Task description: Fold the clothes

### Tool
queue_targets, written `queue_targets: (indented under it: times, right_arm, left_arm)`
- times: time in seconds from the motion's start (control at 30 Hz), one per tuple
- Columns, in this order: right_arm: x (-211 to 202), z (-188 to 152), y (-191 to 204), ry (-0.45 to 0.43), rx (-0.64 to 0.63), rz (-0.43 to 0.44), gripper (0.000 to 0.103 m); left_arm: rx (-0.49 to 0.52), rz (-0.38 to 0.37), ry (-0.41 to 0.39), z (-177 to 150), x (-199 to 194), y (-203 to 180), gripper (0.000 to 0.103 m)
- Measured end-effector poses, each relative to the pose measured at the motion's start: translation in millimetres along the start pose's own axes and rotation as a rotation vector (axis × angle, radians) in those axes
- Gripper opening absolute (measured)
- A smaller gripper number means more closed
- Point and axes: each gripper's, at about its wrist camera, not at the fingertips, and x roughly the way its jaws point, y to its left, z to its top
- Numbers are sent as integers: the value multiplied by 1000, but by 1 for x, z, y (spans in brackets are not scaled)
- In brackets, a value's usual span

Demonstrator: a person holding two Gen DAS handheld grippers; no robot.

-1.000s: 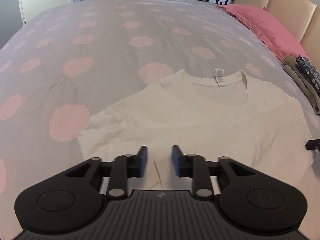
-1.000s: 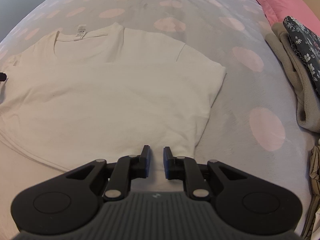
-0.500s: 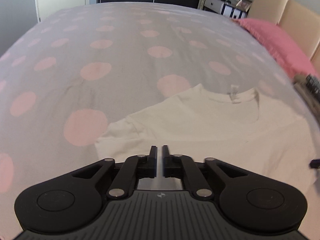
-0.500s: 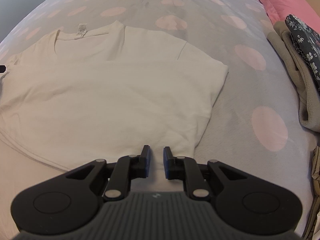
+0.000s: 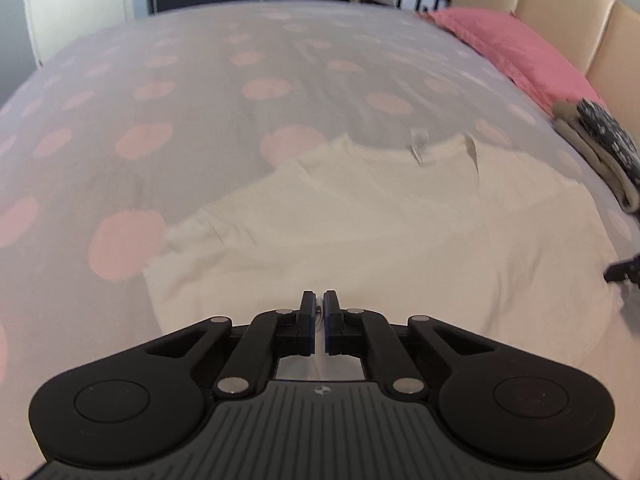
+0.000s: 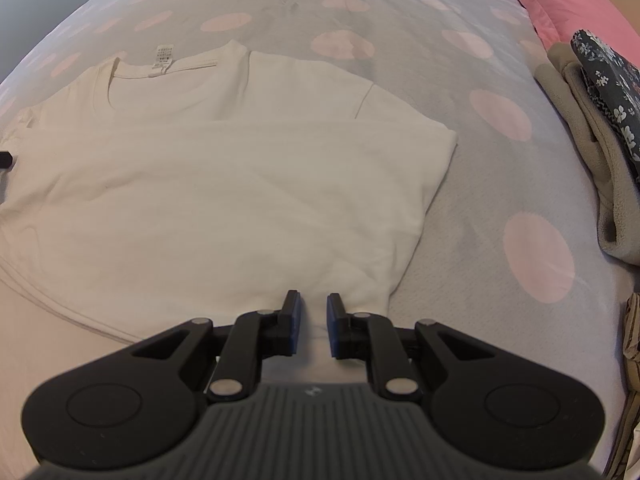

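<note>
Soft, floppy cream cotton t-shirt (image 6: 224,184) lies flat on the polka-dot bed (image 6: 480,184); left gripper (image 5: 319,312) jaws pinch its hem, right gripper (image 6: 313,312) jaws sit slightly apart over the hem corner.

Both wrist views look low and close across the white T-shirt (image 5: 360,232) on the bed (image 5: 200,80): the left from its near-left hem, the right (image 6: 224,184) from its near-right corner. They share the shirt and collar label.
</note>
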Motion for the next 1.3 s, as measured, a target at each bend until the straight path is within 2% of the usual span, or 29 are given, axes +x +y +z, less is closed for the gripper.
queue_targets:
  times: [0.33, 0.37, 0.43, 0.53, 0.6, 0.73, 0.83, 0.87, 0.93, 1.17, 1.3]
  right_arm:
    - [1, 0, 2, 1, -8, -2, 16]
    - [0, -1, 2, 1, -11, -3, 16]
    - [-2, 0, 2, 2, -11, -4, 16]
    - [-10, 0, -2, -3, 10, 17, 18]
    - [-20, -1, -7, -16, 39, 53, 18]
    - [-42, -10, -8, -34, 38, 50, 18]
    - [-68, -22, 2, -72, -10, 61, 20]
    - [-77, -26, 6, -85, -27, 65, 28]
    - [-94, -35, 14, -111, -66, 72, 34]
    - [-145, -92, 50, -165, -231, 95, 34]
    - [-163, -132, 68, -157, -323, 124, 34]
  left_arm:
    - [40, 94, 65, -3, -4, 5, 2]
    - [44, 103, 72, -4, -4, 6, 4]
    - [52, 122, 85, -5, -5, 7, 15]
    - [81, 91, 90, -10, -31, 8, 22]
    - [101, 48, 100, -16, -50, 2, 23]
    - [152, -15, 93, -28, -87, -18, 24]
    - [172, -47, 68, -39, -116, -38, 30]
    - [185, -52, 57, -44, -125, -45, 31]
    - [213, -58, 35, -55, -144, -58, 33]
    - [309, -38, -21, -111, -195, -102, 33]
    - [375, -47, 6, -148, -207, -126, 33]
